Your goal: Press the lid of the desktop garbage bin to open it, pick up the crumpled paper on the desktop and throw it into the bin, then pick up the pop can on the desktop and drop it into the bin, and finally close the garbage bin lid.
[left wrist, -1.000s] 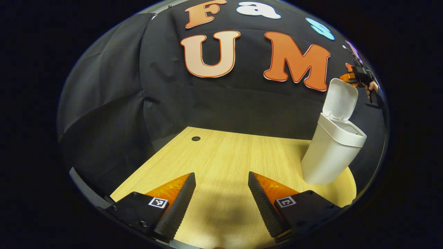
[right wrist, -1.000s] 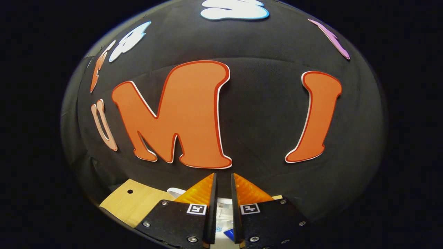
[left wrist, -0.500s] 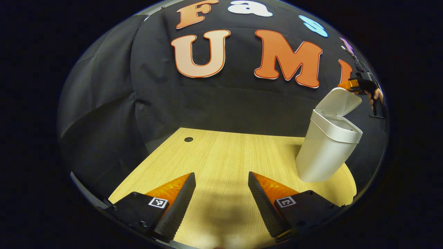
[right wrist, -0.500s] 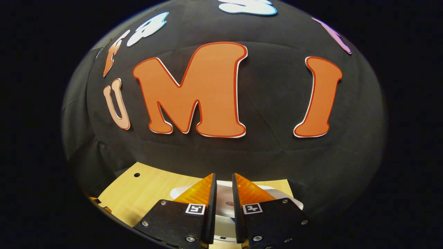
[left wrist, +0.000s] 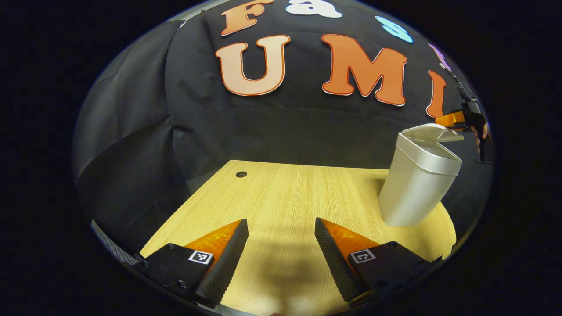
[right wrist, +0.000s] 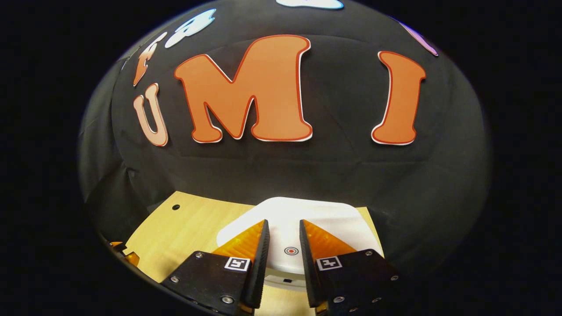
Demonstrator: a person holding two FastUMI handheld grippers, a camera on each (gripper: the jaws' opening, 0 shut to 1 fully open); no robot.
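Observation:
The white garbage bin stands on the right of the wooden table in the left gripper view. Its lid lies almost flat on the rim, with a thin dark gap still showing at the left side. My right gripper rests on the lid's far edge, held by a hand. In the right gripper view the lid lies just under my right gripper, whose fingers stand close together with nothing between them; a small red ring mark shows between them. My left gripper hovers open over bare table.
A small round hole sits near the table's far left corner, and the same hole shows in the right gripper view. The black cloth wall rises right behind the table. The table's rounded right edge lies just past the bin.
The lid has swung down from upright to nearly flat, with my right gripper following it down on top. The left gripper has stayed open and nearly still.

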